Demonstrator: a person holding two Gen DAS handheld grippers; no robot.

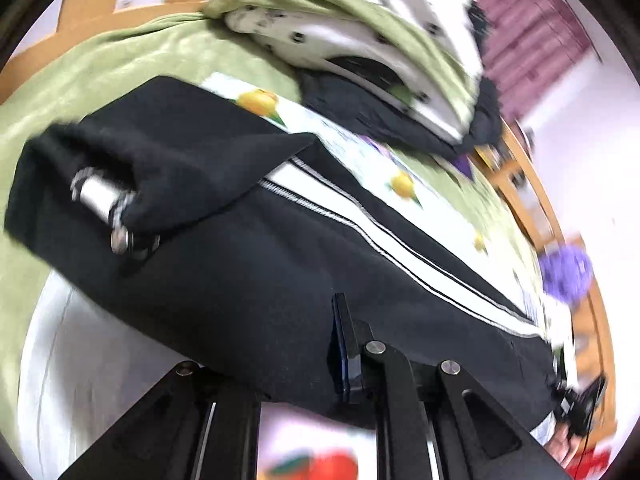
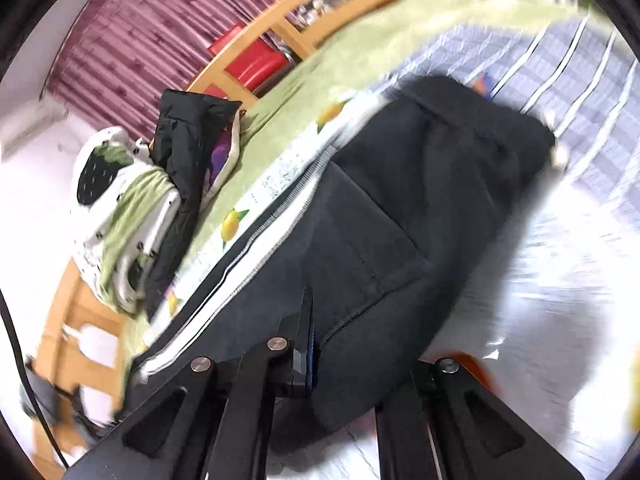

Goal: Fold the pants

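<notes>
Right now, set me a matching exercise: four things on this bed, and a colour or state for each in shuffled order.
Things:
1. pants
2. bed cover
3. curtain
4. left gripper

Colour or state:
A. light green
B. jaws shut on cloth
C. black with a white side stripe
D. dark pink, pleated

Pairs: 1-C, 2-A, 3-D, 4-B

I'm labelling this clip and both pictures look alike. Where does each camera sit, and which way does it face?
Left wrist: on the left gripper, facing down along the black pants toward bedding; only shut jaws show.
Right wrist: on the right gripper, facing down the pants' pocket side; only shut jaws show.
Shared: the pants, green blanket, folded pile.
</notes>
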